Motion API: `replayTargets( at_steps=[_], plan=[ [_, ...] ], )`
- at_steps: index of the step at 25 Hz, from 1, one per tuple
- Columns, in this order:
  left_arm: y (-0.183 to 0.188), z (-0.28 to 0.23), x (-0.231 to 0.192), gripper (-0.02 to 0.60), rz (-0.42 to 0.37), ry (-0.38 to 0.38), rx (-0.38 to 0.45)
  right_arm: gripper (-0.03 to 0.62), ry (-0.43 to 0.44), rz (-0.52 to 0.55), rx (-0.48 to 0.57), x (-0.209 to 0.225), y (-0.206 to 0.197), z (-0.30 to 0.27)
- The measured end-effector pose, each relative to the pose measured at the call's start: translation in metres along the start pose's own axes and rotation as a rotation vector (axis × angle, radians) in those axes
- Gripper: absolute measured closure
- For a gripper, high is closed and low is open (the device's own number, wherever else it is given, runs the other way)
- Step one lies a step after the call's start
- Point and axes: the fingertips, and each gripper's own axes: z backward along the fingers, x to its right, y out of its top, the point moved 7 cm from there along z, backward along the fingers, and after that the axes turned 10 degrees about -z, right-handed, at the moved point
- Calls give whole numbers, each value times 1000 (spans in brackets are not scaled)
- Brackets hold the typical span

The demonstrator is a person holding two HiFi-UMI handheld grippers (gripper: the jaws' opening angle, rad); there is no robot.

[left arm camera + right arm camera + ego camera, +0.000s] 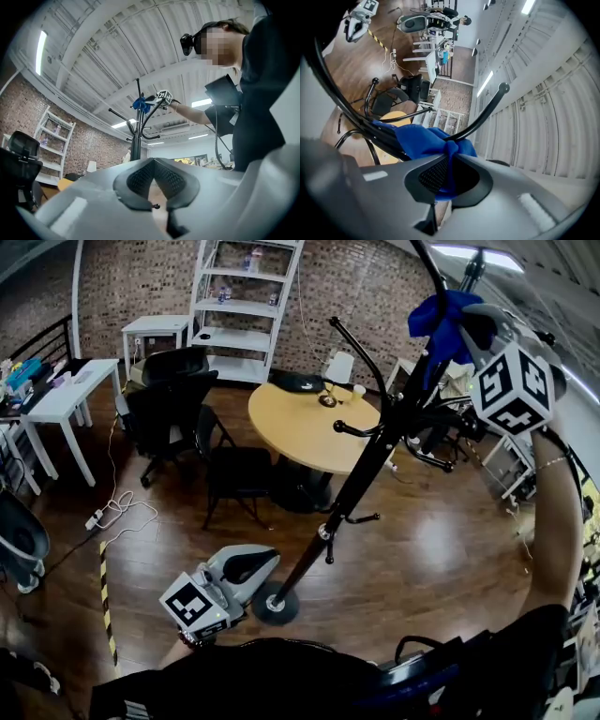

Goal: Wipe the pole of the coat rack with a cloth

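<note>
The black coat rack pole rises at a slant from its round base on the wooden floor. High on the pole, among the curved hooks, a blue cloth is pressed against it. My right gripper is shut on that cloth, and the pole runs just beyond the jaws of the right gripper. My left gripper hangs low beside the base, shut with nothing in it. From the left gripper the pole and the cloth show far above.
A round wooden table stands behind the rack, with black chairs to its left. White shelving and a white desk line the back left. Cables and striped floor tape lie at the left.
</note>
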Motion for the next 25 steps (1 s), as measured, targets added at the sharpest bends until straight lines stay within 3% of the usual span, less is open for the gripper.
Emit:
replayTargets(
  at_steps=[3,10,13,19,25],
  plan=[
    [-1,-9,4,588,-6,-13,-9,576,-6,-48,61,-17,-4,9],
    [4,-15,13,588,-20,-14,-22,576,92,-228,210,-70,-11,19],
    [2,-18,18,588,-27,-13,-60,576,118,-256,248,-86,-12,17],
    [1,-23,27,588,-35,-27,-91,576,269,-314,283,-127,-15,15],
    [2,-30,38,588,-42,-58,-109,576,289,-330,268,-148,-26,20]
  ],
)
